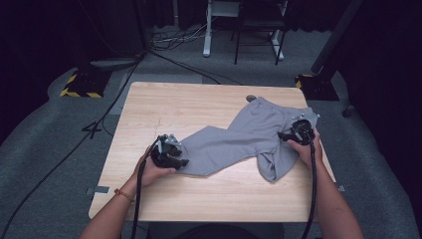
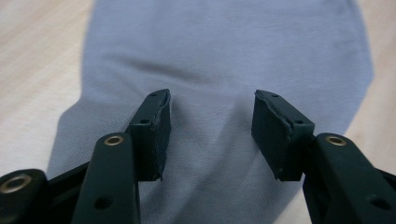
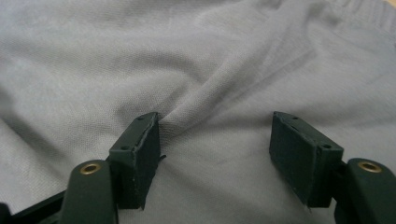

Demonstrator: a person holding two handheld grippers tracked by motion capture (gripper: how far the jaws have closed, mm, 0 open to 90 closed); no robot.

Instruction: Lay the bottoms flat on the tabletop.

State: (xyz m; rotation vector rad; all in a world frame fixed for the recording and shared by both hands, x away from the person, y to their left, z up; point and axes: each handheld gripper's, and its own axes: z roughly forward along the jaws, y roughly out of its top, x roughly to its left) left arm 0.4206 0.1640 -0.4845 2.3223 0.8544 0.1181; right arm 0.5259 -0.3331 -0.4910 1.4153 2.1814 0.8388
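Note:
A pair of grey sweatpants (image 1: 249,134) lies spread on the wooden table (image 1: 199,99), waistband at the right, one leg stretching left and the other folded toward the front. My left gripper (image 1: 183,162) sits at the cuff end of the long leg. In the left gripper view it (image 2: 212,116) is open, both pads low over the grey cloth (image 2: 219,56). My right gripper (image 1: 284,135) rests on the waist end. In the right gripper view it (image 3: 215,135) is open, with a raised crease of fabric (image 3: 205,102) running up from its left pad.
A small dark object (image 1: 251,98) lies on the table by the waistband. Bare wood spreads at the table's far left and front. Cables (image 1: 99,124) cross the grey carpet, and yellow-and-black stand bases (image 1: 79,85) flank the table's far corners.

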